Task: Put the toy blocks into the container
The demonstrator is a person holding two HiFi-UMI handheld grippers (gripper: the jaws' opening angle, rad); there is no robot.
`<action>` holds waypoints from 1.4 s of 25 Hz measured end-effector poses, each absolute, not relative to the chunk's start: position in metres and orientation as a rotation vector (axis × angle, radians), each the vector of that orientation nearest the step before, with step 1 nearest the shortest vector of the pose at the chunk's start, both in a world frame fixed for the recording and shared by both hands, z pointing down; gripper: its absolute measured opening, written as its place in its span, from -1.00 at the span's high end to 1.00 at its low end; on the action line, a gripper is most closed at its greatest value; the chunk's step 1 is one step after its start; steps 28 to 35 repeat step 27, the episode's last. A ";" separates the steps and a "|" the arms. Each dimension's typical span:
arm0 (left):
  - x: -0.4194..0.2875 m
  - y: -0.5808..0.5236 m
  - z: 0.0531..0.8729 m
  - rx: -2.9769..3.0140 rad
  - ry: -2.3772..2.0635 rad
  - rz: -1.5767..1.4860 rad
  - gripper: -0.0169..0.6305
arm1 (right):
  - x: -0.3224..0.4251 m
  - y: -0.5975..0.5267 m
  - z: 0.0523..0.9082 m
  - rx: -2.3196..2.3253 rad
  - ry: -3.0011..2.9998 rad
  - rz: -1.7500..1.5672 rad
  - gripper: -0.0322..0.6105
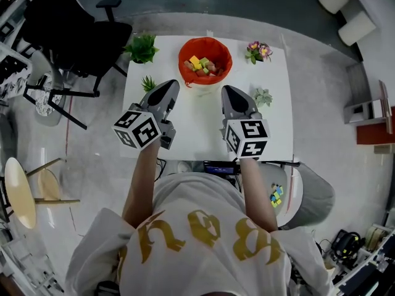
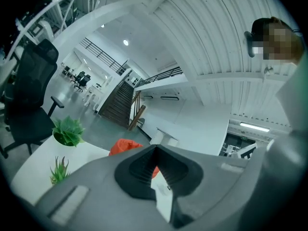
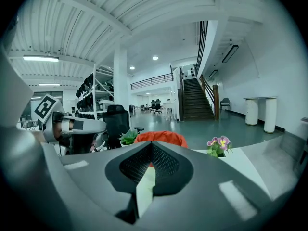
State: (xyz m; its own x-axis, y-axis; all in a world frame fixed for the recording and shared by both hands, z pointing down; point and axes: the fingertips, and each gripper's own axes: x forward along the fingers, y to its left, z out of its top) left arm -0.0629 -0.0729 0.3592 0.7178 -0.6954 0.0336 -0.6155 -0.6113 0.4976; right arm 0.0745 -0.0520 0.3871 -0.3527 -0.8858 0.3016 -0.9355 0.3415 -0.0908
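The round orange container (image 1: 183, 57) stands upright with yellow, green and red toy blocks (image 1: 202, 65) heaped inside.

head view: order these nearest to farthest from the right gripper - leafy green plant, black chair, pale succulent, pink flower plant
1. pale succulent, just right of the right gripper
2. pink flower plant, far right corner
3. leafy green plant, far left corner
4. black chair, far upper left

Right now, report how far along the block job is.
Done: several blocks lie in the red container. In hand: nothing; the left claw and right claw are both shut and empty above the table. Left: no loose block shows on the table; small coloured pieces on a grey seat beside it may be more blocks.
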 end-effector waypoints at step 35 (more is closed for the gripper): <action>-0.052 -0.076 0.355 2.444 -0.999 -0.226 0.95 | 0.081 -0.055 0.389 1.626 -2.403 0.357 0.83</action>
